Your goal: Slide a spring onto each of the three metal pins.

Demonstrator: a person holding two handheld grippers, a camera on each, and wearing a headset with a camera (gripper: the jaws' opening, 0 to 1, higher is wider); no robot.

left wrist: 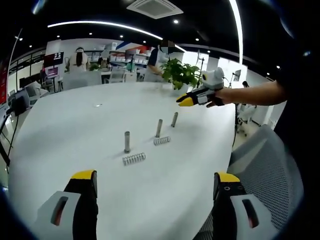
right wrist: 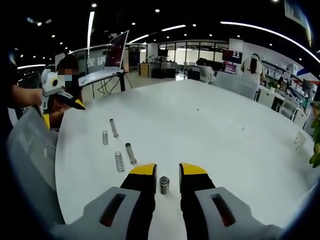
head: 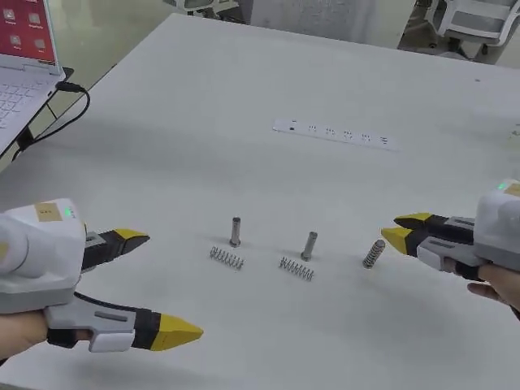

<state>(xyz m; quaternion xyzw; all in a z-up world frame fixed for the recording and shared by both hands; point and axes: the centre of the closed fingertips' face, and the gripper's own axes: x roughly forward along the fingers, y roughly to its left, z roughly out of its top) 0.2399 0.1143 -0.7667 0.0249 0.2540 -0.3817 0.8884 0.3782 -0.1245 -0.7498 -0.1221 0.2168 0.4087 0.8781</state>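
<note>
Three short metal pins stand in a row on the white table (head: 244, 89). The left pin (head: 236, 231) and middle pin (head: 309, 244) are bare. A loose spring (head: 227, 258) lies in front of the left pin, and a second spring (head: 296, 269) lies in front of the middle one. The right pin (head: 374, 253) carries a spring around it. My right gripper (head: 402, 228) hovers just right of it, narrowly open; the sprung pin (right wrist: 164, 184) shows in the gap ahead of its tips. My left gripper (head: 154, 284) is open wide and holds nothing, left of the row (left wrist: 127, 141).
A white power strip (head: 335, 134) lies farther back on the table. A laptop (head: 24, 49) with a black cable (head: 69, 106) sits at the far left edge. Office chairs (head: 475, 20) stand beyond the far edge. People stand in the background (left wrist: 80, 57).
</note>
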